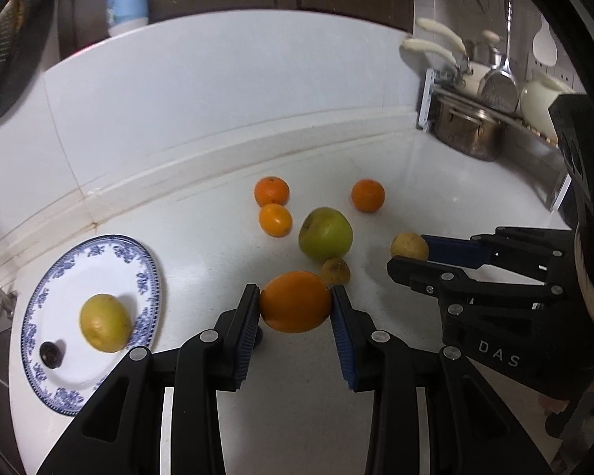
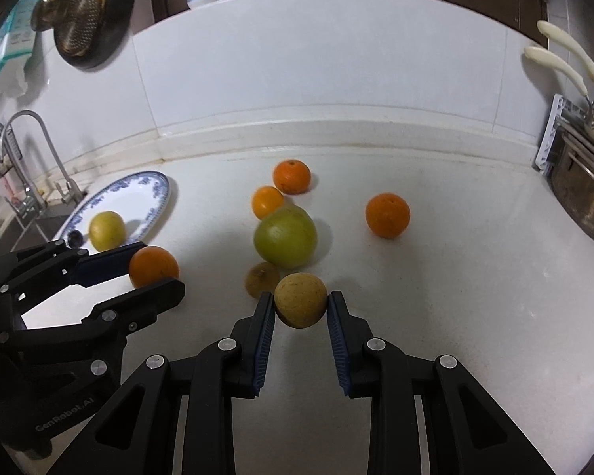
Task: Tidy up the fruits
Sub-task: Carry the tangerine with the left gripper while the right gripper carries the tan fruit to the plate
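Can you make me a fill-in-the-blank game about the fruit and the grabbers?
1. The left gripper holds an ____.
2. The yellow fruit lies on the ____.
3. The biggest fruit on the counter is ____ in colour.
4. The right gripper holds a small ____ fruit.

Missing words: orange; plate; green; brown

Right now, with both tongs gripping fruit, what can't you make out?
- Small dark thing on the plate: too small to identify in either view.
- Brown fruit: blurred in the right view, partly behind the orange in the left.
- Plate's near rim: hidden by the left tongs in the left view.
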